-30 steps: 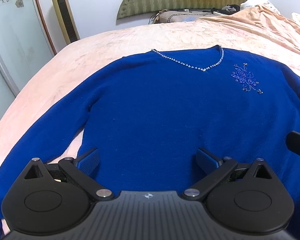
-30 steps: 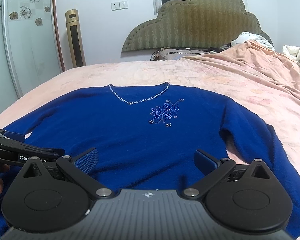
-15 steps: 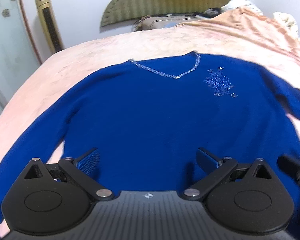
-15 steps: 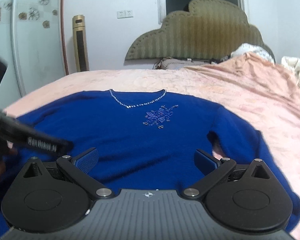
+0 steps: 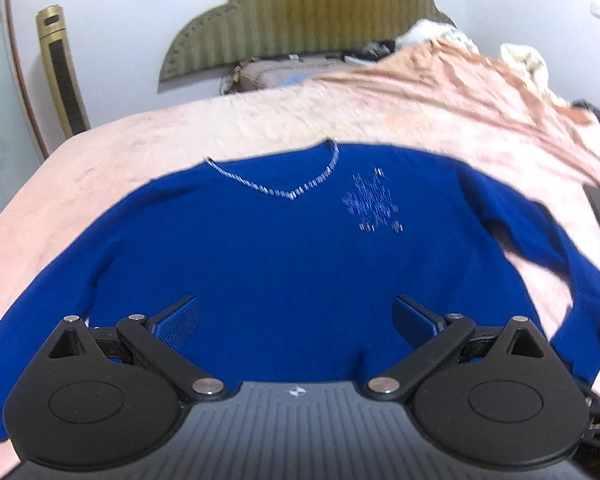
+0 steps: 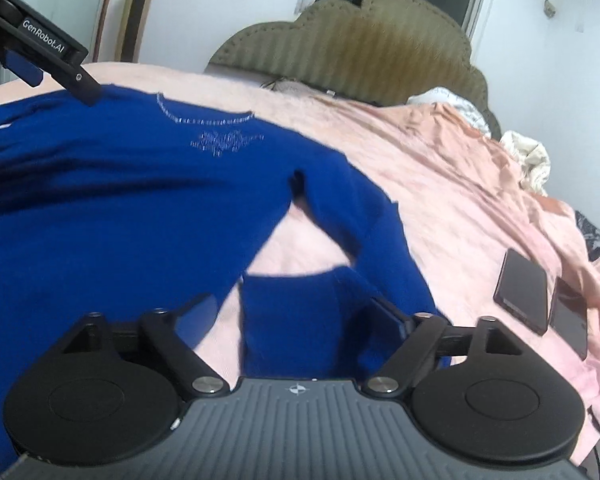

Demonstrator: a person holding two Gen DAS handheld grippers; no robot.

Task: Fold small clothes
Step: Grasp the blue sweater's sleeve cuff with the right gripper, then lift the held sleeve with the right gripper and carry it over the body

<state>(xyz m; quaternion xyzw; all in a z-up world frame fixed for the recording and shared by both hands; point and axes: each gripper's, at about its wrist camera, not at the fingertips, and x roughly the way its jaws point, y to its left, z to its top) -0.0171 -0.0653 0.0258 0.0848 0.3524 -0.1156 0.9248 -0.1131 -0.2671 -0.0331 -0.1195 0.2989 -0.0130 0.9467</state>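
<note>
A blue sweater (image 5: 284,248) with a beaded V-neck and a beaded flower lies flat, front up, on a pink bedspread (image 5: 340,116), sleeves spread. My left gripper (image 5: 296,320) is open and empty above the sweater's lower hem. My right gripper (image 6: 296,312) is open and empty over the cuff end of the sweater's right sleeve (image 6: 364,236), which bends back toward the body (image 6: 100,200). The left gripper's fingers (image 6: 52,52) show at the upper left of the right wrist view.
Two dark phones (image 6: 524,292) lie on the bedspread right of the sleeve. A padded headboard (image 5: 300,12) and pillows stand at the far end. A gold tower fan (image 5: 62,72) stands by the wall at left. Bundled bedding (image 6: 528,160) lies at far right.
Both grippers have lifted and pulled back. The right gripper has swung right, from the sweater's hem to over the right sleeve cuff. Both stay open.
</note>
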